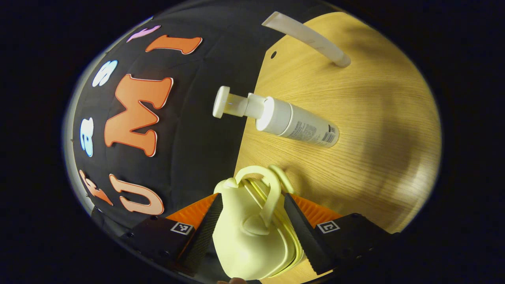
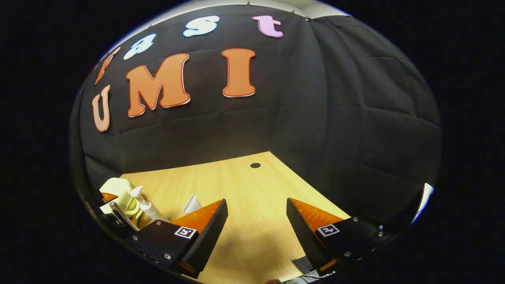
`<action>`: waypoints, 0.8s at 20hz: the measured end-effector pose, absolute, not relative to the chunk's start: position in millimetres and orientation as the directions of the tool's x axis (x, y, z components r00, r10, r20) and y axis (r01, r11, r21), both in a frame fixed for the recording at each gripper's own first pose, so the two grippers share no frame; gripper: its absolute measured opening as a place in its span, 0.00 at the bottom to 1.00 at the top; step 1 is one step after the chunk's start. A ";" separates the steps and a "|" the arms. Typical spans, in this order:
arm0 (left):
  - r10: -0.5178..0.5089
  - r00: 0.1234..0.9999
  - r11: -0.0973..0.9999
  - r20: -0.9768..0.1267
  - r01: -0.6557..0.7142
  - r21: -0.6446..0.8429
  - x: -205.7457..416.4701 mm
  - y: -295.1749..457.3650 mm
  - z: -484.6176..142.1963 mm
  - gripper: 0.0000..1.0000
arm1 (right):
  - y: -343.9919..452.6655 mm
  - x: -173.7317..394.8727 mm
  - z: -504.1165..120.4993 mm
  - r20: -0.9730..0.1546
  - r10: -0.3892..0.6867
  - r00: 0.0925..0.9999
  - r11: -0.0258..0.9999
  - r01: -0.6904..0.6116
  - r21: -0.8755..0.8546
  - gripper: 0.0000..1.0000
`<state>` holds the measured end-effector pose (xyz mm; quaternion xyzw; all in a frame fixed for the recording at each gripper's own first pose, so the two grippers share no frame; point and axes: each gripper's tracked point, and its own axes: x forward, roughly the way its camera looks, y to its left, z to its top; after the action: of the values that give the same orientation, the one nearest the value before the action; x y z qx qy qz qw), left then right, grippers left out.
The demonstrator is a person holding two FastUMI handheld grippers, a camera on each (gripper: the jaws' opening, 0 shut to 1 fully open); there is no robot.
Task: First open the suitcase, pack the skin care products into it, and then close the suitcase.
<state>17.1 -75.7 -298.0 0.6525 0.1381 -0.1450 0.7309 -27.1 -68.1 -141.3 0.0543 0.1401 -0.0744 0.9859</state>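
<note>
Pale-yellow suitcase [image 1: 252,232] clamped between left gripper [image 1: 252,230] jaws, closed, handle up, on wooden surface [image 1: 375,130]. Pump bottle [image 1: 284,118] and white tube [image 1: 305,37] stand beyond it. Right gripper [image 2: 256,227] jaws spread wide, holding nothing, above surface.

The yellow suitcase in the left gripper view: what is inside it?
Nothing inside shows. The yellow suitcase is closed between the left gripper's fingers. The pump bottle and tube still lie outside on the table.
</note>
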 end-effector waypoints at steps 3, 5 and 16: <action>0.004 0.910 0.102 -0.415 0.413 0.905 28.3 -71.1 -309.2 0.98 | -78.6 -31.2 -143.9 -0.291 -0.159 0.943 0.978 0.191 0.085 0.95; 0.013 0.903 0.100 -0.430 0.427 0.899 30.7 -70.9 -312.5 0.98 | -80.4 -32.2 -146.0 -0.297 -0.170 0.940 0.975 0.204 0.084 0.95; -0.026 0.810 0.498 -0.586 0.519 0.695 33.3 -90.6 -283.0 0.05 | -37.6 -10.1 -103.7 -0.248 -0.083 0.965 0.990 0.109 0.090 0.95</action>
<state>33.3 -90.6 -283.0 0.4732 0.2605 -0.1653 0.8252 -10.1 -37.6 -103.7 0.0515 0.1227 -0.0484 0.9899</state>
